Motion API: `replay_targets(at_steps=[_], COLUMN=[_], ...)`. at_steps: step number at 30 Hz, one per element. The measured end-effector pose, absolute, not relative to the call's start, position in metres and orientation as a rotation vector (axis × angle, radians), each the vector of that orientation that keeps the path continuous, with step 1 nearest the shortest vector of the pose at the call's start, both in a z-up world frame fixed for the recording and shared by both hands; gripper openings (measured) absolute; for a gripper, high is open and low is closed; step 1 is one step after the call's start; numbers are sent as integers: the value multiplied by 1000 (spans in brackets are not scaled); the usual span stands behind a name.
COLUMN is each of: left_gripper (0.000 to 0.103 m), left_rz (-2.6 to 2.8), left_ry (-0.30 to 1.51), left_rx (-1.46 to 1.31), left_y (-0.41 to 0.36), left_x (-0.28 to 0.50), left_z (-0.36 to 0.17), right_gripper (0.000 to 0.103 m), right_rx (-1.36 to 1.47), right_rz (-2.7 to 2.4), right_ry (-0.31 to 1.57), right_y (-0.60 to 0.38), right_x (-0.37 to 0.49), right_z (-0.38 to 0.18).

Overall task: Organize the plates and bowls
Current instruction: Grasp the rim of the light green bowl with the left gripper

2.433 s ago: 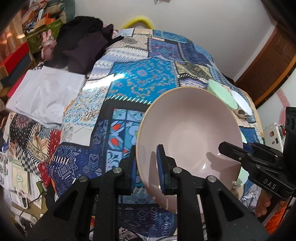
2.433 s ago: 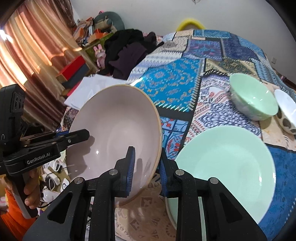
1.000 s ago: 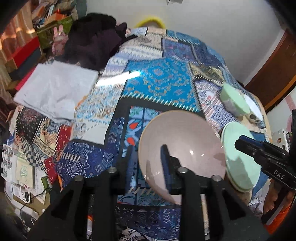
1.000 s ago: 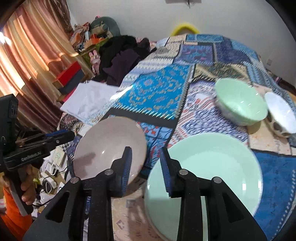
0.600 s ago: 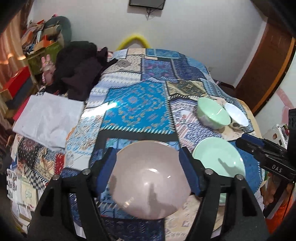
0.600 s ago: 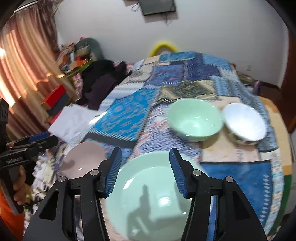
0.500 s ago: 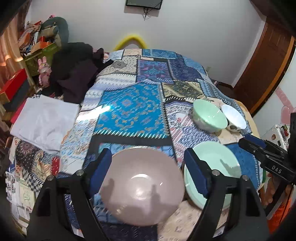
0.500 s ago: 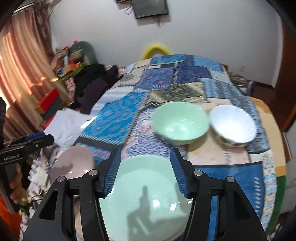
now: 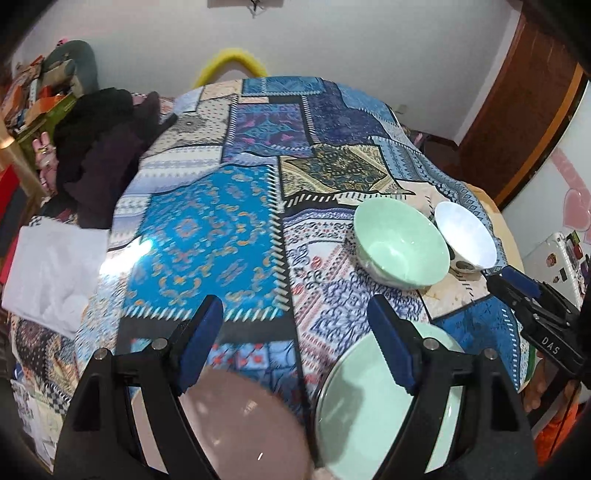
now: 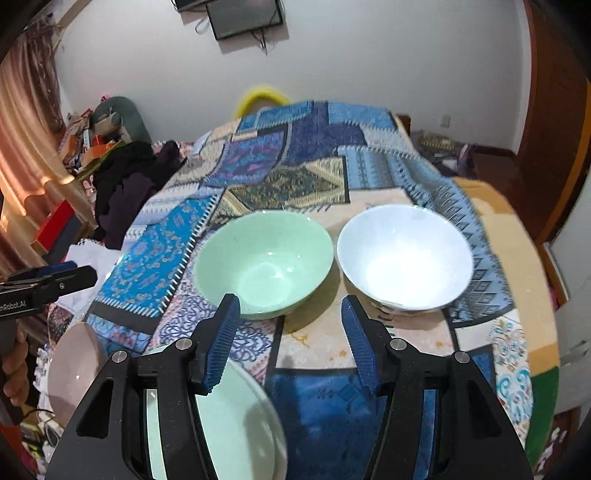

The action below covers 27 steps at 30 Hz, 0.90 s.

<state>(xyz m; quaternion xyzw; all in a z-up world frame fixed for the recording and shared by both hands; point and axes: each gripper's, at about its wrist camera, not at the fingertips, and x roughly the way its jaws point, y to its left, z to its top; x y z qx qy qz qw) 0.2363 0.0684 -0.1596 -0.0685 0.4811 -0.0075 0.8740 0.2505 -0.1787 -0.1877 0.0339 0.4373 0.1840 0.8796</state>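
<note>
Two handheld tools are raised side by side. The left tool has its blue-padded fingers spread wide, gripping nothing. The right tool is likewise spread wide, its grasp empty.

A lived-in room of a private home: a round table draped in a blue patchwork cloth carries bowls and plates. Beyond its far edge, a television hangs on a plain white wall; dark clothes lie heaped at the left edge beside curtains and stacked boxes. A wooden door stands to the right.
</note>
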Motion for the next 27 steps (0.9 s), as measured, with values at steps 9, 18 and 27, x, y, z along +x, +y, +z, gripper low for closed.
replay_targets(at_steps=[9, 18, 27], left_gripper=[80, 63, 26], left_rz=[-67, -92, -153], left_ry=[1058, 1136, 1250], left_rx=[-95, -88, -136], left_y=[37, 18, 3], left_x=[293, 341, 370], left_z=[-192, -223, -257], right_gripper=[35, 34, 30], right_rx=[93, 127, 136], right_rz=[402, 409, 448], right_ry=[992, 1026, 1027], right_y=[-169, -172, -169], right_x=[285, 294, 295], right_z=[-220, -236, -232])
